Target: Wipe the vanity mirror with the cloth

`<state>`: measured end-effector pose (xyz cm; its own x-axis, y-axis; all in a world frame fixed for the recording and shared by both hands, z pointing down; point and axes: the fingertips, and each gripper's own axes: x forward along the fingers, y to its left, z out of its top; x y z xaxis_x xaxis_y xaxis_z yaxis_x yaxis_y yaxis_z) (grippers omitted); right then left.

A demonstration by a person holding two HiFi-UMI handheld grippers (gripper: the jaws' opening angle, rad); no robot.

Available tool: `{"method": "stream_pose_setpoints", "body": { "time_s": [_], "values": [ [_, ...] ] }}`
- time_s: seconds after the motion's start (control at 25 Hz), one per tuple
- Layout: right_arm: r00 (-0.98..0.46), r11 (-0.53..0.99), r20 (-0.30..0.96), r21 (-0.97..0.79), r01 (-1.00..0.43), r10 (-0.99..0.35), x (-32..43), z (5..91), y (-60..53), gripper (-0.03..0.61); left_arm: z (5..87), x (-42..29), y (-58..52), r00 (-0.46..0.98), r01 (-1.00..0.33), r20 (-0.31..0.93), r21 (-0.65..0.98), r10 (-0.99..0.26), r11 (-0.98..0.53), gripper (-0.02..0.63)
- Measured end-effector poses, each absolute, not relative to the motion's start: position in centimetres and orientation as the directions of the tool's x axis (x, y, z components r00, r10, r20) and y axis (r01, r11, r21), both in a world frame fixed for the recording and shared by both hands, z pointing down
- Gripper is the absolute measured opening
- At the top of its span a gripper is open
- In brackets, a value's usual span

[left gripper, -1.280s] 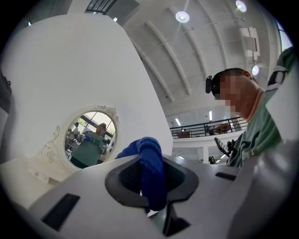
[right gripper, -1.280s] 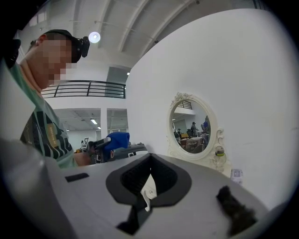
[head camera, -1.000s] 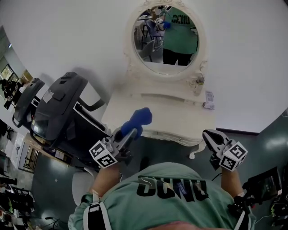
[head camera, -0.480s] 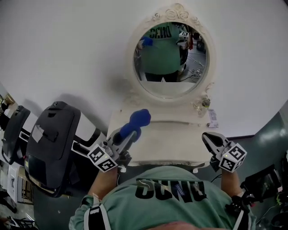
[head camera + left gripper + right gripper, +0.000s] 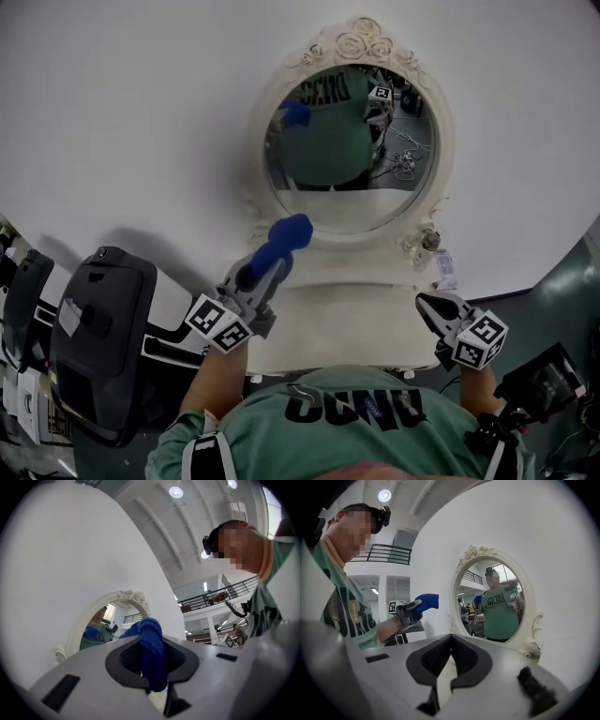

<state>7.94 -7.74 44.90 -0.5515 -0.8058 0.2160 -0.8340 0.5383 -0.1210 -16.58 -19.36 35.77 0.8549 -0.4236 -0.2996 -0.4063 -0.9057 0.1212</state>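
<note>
White wall [image 5: 141,112] behind the vanity mirror [image 5: 347,150]; left gripper [image 5: 262,272] clamps the blue cloth [image 5: 289,232] near its frame, right gripper [image 5: 429,305] closed, empty.

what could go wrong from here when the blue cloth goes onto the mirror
The bunched blue cloth sticks only a little past the left tool, so hard tips might scrape the oval cream-framed mirror. A wide sweep might knock the small bottle by the frame's lower right.

The cream vanity top [image 5: 352,319] lies bare before the oval white-framed mirror [image 5: 352,155]. A small bottle [image 5: 429,241] crowds its back right corner.
</note>
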Motion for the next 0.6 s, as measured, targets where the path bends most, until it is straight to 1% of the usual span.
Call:
{"method": "stream_pose_setpoints", "body": {
  "time_s": [0.16,0.28,0.36,0.48,0.6],
  "values": [
    [-0.592,0.582,0.189,-0.107,-0.806,-0.784,13.5,45.0,-9.4,0.011,32.4,-13.6,-23.9,0.752,-0.617,-0.277,0.026,-0.598,-0.787,0.063],
    [-0.618,0.614,0.172,-0.083,-0.785,-0.767,18.4,44.1,-10.4,0.012,28.4,-11.5,-26.6,0.626,-0.767,-0.289,-0.058,-0.725,-0.639,0.063],
    [-0.623,0.619,0.142,-0.076,-0.782,-0.769,21.7,43.2,-10.9,0.012,26.1,-10.1,-28.3,0.532,-0.845,-0.285,-0.126,-0.797,-0.519,0.063],
    [-0.613,0.607,0.119,-0.084,-0.790,-0.781,25.6,42.7,-11.8,0.012,23.3,-7.8,-30.9,0.398,-0.911,-0.276,-0.231,-0.875,-0.342,0.063],
    [-0.600,0.594,0.114,-0.083,-0.800,-0.792,27.6,43.0,-12.3,0.011,21.0,-5.7,-33.4,0.318,-0.922,-0.286,-0.315,-0.904,-0.225,0.063]
  ]
}}
